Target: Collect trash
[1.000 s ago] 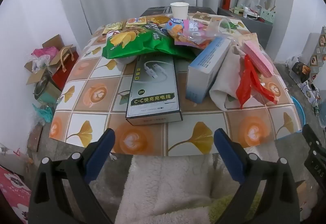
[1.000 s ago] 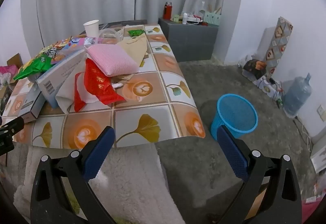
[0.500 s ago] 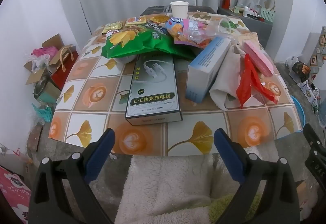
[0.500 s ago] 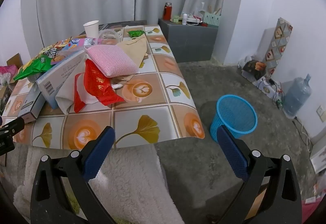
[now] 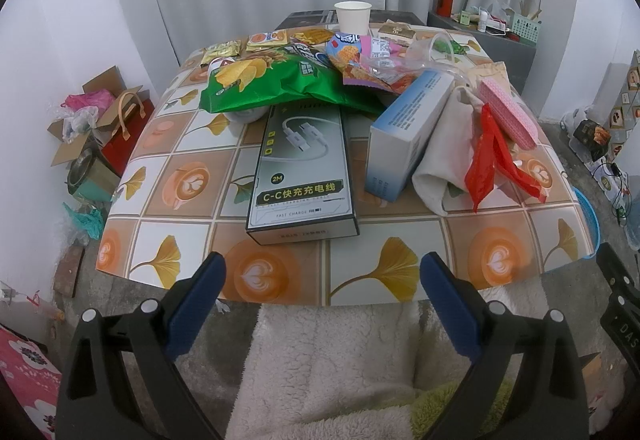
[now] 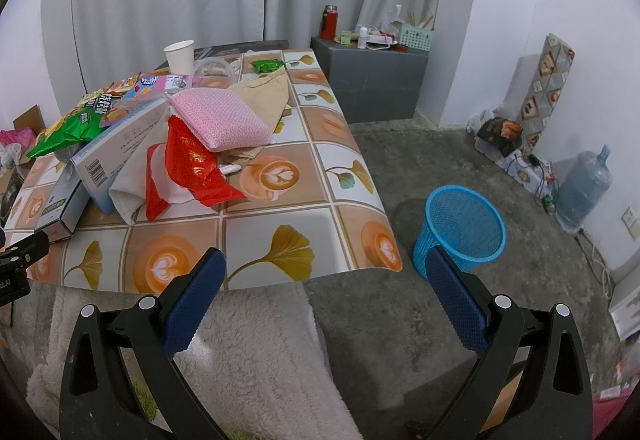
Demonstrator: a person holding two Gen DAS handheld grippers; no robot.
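A tiled-pattern table [image 5: 280, 272] carries a heap of trash: a grey cable box [image 5: 302, 167], a green chip bag [image 5: 276, 79], a pale blue carton [image 5: 408, 127], red wrappers [image 5: 490, 155], a pink sponge cloth [image 6: 218, 115], several snack packets and a white paper cup [image 5: 352, 17]. A blue mesh bin [image 6: 460, 230] stands on the floor right of the table. My left gripper [image 5: 322, 274] hangs open just short of the table's near edge, in front of the cable box. My right gripper [image 6: 324, 270] is open too, over the table's near right corner, with nothing held.
A white fleece blanket [image 5: 332, 360] lies below both grippers. Cardboard boxes and bags [image 5: 92, 127] crowd the floor at the left. A grey cabinet [image 6: 372, 79] stands behind the table, and a water jug [image 6: 584, 185] and cables sit by the right wall.
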